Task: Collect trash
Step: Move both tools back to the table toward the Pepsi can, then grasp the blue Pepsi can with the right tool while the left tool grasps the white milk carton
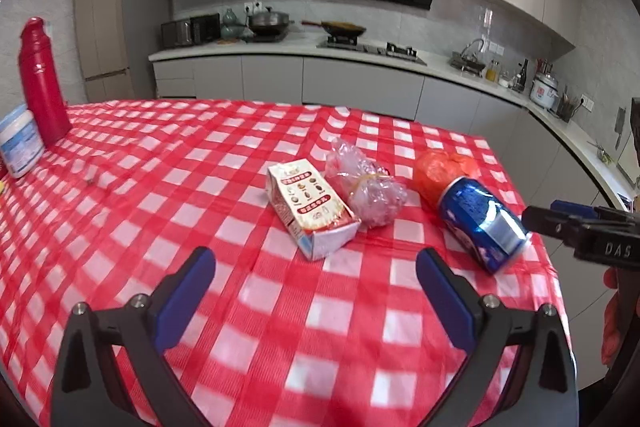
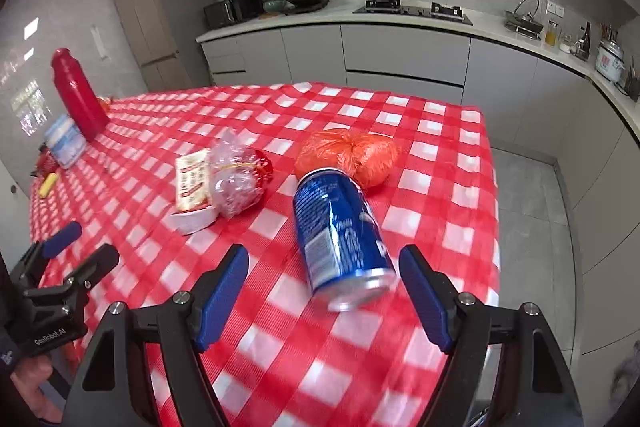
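Trash lies on the red-checked tablecloth (image 1: 200, 187): a dented blue can (image 1: 480, 223) on its side, a white and red carton (image 1: 310, 207), a crumpled clear plastic bag (image 1: 364, 187) and a knotted orange bag (image 1: 440, 167). My left gripper (image 1: 316, 263) stands open and empty just short of the carton. My right gripper (image 2: 323, 255) is open, with the near end of the blue can (image 2: 340, 227) between its blue pads (image 2: 224, 291), untouched. The right wrist view also shows the carton (image 2: 192, 183), clear bag (image 2: 240, 183), orange bag (image 2: 348, 153) and left gripper (image 2: 86, 247).
A red flask (image 1: 40, 79) and a white and blue tub (image 1: 20, 143) stand at the table's far left, near a small yellow item (image 2: 48, 185). The can lies near the table's right edge (image 2: 494, 187), with grey floor beyond. A kitchen counter (image 1: 280, 47) runs behind.
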